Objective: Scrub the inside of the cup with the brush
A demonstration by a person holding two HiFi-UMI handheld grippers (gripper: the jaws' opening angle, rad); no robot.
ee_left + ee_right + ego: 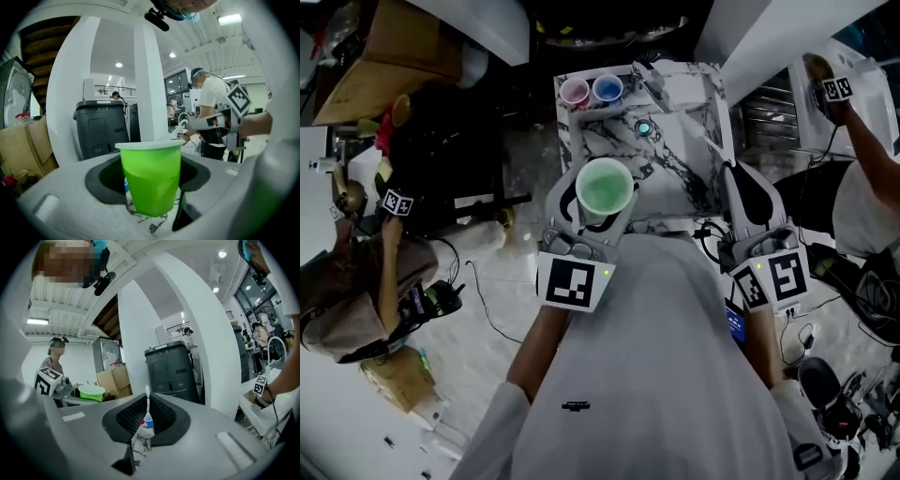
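- Green cup (604,187): upright, mouth up, pinched at lower wall by left gripper (596,219); held over near edge of marbled table (694,192), before chest.
- Right gripper (742,190): jaws almost pressed together, nothing between; just right of cup, level with it.
- Brush (653,82), probable, white: lies on far part of table beside blue cup (607,89) and pink cup (574,91); long axis far-left to near-right.
- Key relation: brush far and left of free right jaws; reach passes beyond held cup.
- Writing: none legible; square black-white markers on gripper cubes only.
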